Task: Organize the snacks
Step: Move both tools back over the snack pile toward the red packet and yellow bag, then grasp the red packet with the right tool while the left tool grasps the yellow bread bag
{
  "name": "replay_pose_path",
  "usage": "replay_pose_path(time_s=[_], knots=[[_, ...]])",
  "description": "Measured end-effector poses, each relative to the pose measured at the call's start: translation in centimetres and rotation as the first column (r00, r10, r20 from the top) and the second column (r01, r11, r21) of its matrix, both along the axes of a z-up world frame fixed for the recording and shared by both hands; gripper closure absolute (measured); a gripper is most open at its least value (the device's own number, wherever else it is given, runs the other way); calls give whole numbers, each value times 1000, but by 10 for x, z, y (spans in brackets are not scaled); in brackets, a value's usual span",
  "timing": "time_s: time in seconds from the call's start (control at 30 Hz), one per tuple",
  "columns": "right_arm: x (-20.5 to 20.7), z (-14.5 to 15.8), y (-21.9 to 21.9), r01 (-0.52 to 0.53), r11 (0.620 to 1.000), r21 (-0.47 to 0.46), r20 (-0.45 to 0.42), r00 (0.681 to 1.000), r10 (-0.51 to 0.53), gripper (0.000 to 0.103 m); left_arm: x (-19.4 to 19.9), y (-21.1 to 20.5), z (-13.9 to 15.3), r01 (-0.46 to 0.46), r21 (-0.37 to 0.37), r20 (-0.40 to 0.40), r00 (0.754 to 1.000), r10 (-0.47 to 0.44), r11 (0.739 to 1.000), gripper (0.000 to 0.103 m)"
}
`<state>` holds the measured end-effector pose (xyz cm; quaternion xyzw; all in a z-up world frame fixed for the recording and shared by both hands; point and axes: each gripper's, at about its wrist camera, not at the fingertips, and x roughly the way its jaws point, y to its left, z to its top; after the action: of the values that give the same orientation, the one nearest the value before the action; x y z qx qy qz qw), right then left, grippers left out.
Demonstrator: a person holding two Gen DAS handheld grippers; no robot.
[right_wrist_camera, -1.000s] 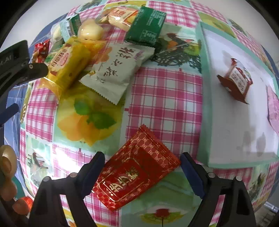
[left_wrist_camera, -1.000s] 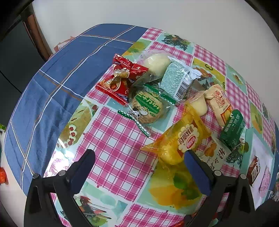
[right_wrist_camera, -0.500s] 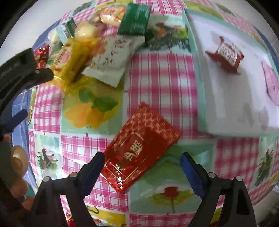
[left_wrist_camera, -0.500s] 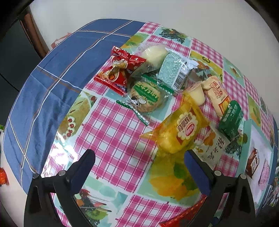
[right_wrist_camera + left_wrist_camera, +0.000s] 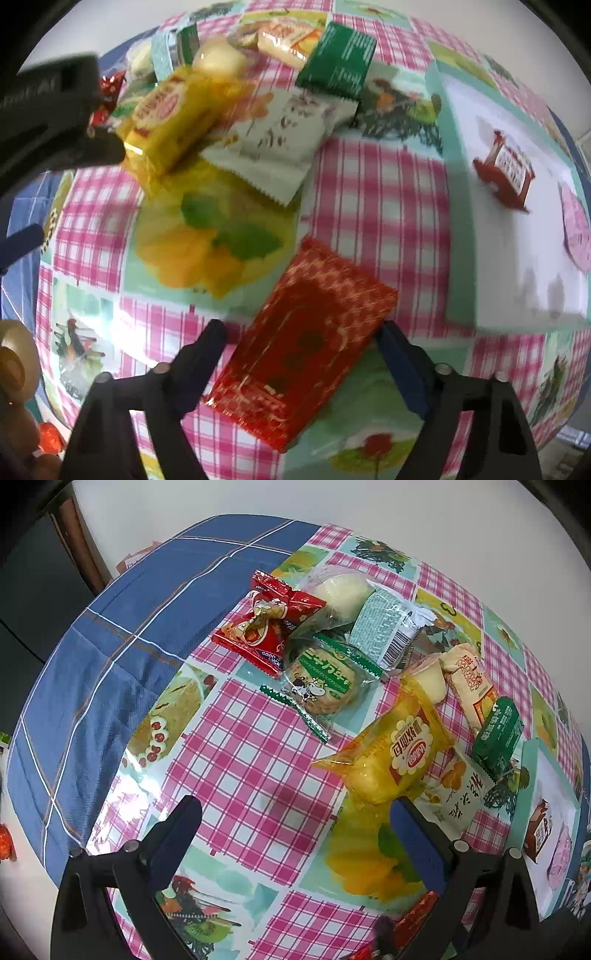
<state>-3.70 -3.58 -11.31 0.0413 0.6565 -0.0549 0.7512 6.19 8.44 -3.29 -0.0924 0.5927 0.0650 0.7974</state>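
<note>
The right gripper (image 5: 301, 341), jaws closing, straddles the red packet (image 5: 306, 339) flat on the table (image 5: 380, 177), whose long axis runs diagonally between the fingers; the left gripper (image 5: 295, 823) hovers wide, farther off.

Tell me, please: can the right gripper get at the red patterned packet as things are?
Probably yes. The red patterned packet lies flat between the closing fingers of the right gripper, nothing covers it, and the other snacks lie apart.

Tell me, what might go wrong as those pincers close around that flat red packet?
The right gripper is closing with the red packet lying askew between its jaws, so it may catch only a corner and crumple or drop it. The picture is blurred, so contact is unclear. The tray rim sits close beside.
</note>
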Motion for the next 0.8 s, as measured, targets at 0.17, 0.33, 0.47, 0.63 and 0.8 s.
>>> replay_pose_path(time_s=[0.17, 0.33, 0.47, 0.63, 0.8], knots=[[6, 3, -20, 7, 1000, 2, 35, 999, -7, 41, 4, 0, -3, 0, -12, 0, 1000, 0, 1000, 2], [13, 6, -38, -9, 1000, 9, 71, 997, 9, 45, 12, -8, -4, 32, -21, 4, 999, -32, 999, 2], [26, 7, -54, -7, 1000, 28, 101, 995, 4, 47, 19, -22, -3, 66, -13, 25, 998, -66, 998, 2], [50, 13, -77, -9, 999, 32, 136, 991, 5, 47, 34, -42, 1, 121, 17, 63, 991, -121, 993, 2], [71, 17, -84, -34, 999, 17, 161, 987, 31, 47, 50, -65, 1, 173, 70, 78, 981, -178, 982, 3]])
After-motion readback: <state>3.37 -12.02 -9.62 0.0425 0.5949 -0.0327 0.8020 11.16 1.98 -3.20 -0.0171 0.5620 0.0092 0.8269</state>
